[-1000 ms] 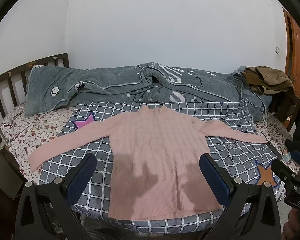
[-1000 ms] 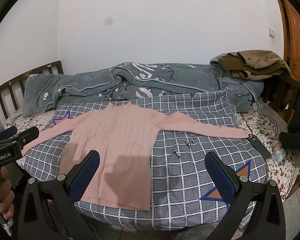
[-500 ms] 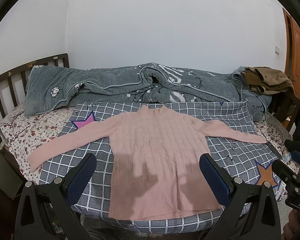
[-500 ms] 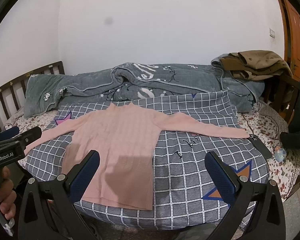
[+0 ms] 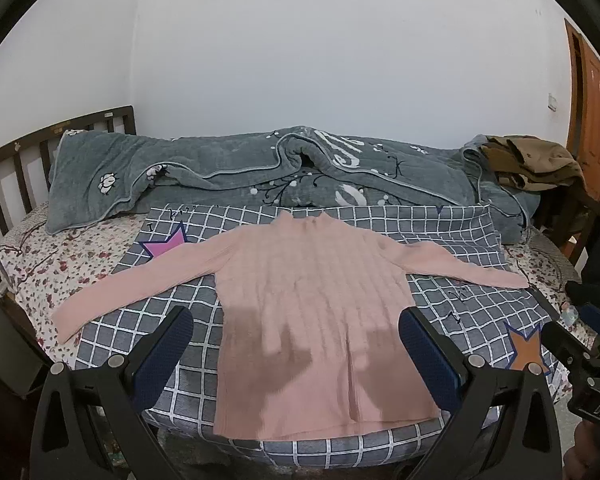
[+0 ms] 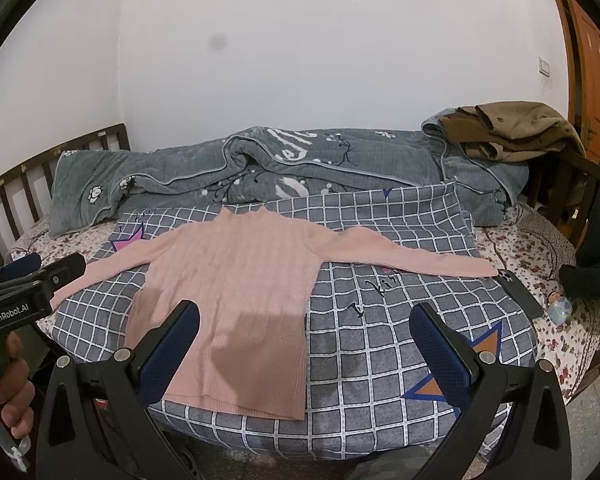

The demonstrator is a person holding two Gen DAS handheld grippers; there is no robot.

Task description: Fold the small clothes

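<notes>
A pink ribbed long-sleeved sweater [image 5: 312, 308] [image 6: 236, 276] lies flat on a grey checked sheet [image 5: 464, 308] [image 6: 384, 320], both sleeves spread out sideways, hem towards me. My left gripper [image 5: 296, 336] hovers open above the sweater's lower part, nothing between its blue pads. My right gripper [image 6: 304, 340] is open too, held over the sweater's right hem edge and the bare sheet. In the right wrist view a hand holds the left gripper's body [image 6: 24, 296] at the far left.
A rumpled grey quilt [image 5: 260, 176] lies along the wall behind the sweater. Brown clothes [image 5: 532, 160] are piled at the back right. A dark phone [image 6: 518, 292] and a small bottle [image 6: 558, 306] lie near the bed's right edge. Wooden headboard [image 5: 16, 156] at left.
Both grippers have drifted only slightly; the sweater lies as before and both pairs of fingers stay wide apart.
</notes>
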